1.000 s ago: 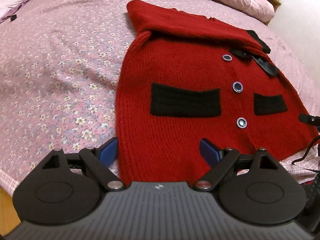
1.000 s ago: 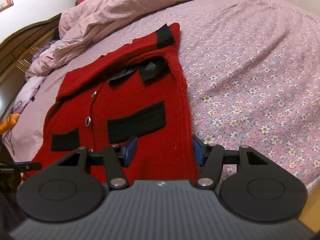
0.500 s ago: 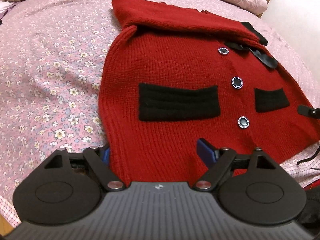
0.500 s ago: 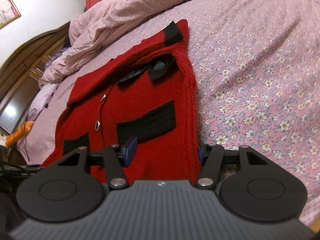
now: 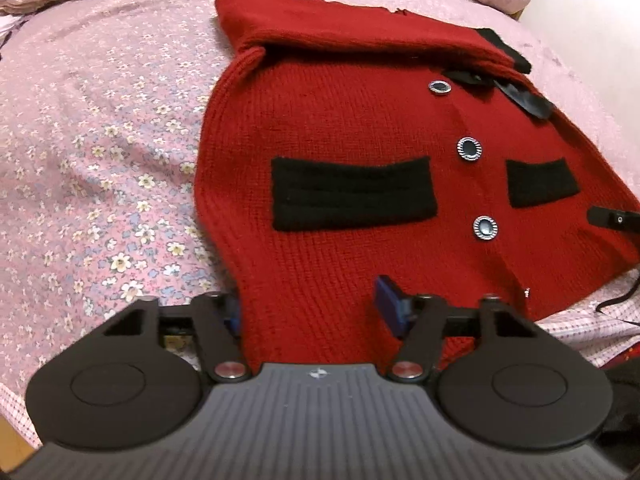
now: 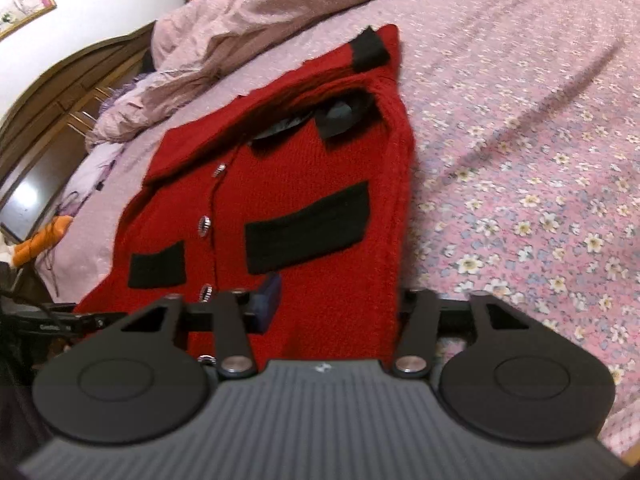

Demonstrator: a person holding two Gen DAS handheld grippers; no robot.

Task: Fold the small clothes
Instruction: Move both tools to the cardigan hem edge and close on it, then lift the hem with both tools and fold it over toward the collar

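A small red knitted cardigan (image 5: 340, 128) with black pockets and silver-rimmed buttons lies flat on the bed, its sleeves folded across the top; it also shows in the right wrist view (image 6: 304, 184). My left gripper (image 5: 310, 308) is open, its jaws straddling the hem's left corner, the left finger hidden under the knit. My right gripper (image 6: 336, 304) is open and straddles the hem's right corner, with the right finger hidden behind the edge. The right gripper's tip (image 5: 612, 220) shows at the right edge of the left wrist view.
The bed has a pink floral sheet (image 5: 100, 152). A bunched pink duvet (image 6: 280, 12) lies along the far side. A dark wooden headboard (image 6: 52, 112) and an orange object (image 6: 40, 240) are at the left in the right wrist view. The bed's front edge is just below both grippers.
Both grippers have moved forward onto the cardigan's hem, so the knit now lies between each pair of open fingers. The cardigan itself has hardly shifted.
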